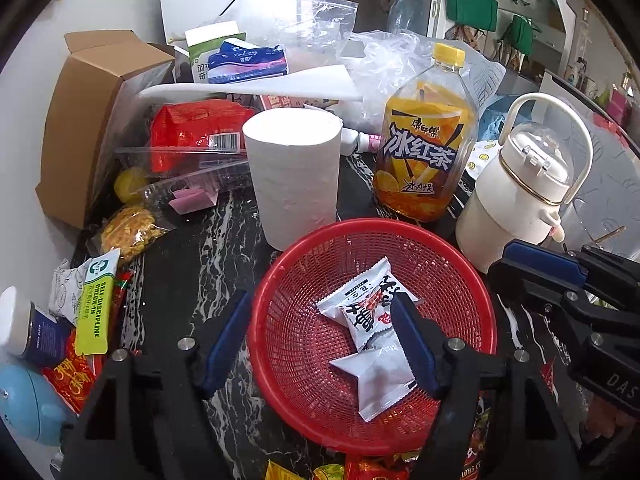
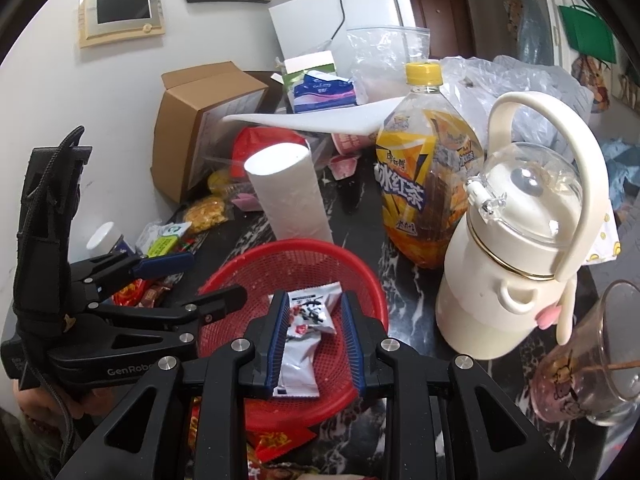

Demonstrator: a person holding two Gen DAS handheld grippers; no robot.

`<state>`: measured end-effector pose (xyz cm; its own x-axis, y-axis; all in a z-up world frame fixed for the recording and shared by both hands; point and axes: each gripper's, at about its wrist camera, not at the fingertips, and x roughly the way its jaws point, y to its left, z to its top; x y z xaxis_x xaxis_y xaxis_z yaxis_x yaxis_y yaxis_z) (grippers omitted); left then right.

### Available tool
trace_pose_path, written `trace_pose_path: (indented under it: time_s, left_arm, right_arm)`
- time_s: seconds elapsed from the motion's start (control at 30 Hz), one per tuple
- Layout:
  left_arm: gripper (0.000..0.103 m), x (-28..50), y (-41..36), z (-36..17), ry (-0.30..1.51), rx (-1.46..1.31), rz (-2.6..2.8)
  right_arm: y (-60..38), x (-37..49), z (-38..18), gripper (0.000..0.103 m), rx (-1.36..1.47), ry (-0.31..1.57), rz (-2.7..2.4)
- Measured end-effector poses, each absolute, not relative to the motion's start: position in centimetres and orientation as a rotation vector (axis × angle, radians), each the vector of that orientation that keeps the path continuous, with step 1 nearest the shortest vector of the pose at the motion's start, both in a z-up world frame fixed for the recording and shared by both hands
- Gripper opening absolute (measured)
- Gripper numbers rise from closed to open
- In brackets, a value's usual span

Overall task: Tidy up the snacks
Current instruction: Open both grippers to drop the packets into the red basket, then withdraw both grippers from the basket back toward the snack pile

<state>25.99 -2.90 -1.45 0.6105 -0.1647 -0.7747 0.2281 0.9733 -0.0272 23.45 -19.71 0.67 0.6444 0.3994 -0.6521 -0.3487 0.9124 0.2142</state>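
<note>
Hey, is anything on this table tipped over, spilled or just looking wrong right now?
Nothing looks spilled. The oddest thing is the cardboard box at the back left, lying on its side with its flaps open. The iced tea bottle, paper roll and cream jug stand upright behind the red basket.

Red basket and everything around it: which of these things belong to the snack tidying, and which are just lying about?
Part of the job: red basket; white snack packets inside it; yellow snack pack; red wrappers.

Just lying about: paper roll; iced tea bottle; cream flask; cardboard box; glass cup.
</note>
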Motion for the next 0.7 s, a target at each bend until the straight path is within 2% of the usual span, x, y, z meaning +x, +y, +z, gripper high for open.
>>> trace_pose_path:
  time_s: [0.7]
  left_arm:
    - [0.071,18.5,-2.4,6.2,0.703,0.072,-0.254]
  right_arm:
    - [-19.6,15.6,7.8,0.027,0.024,0.588,0.409]
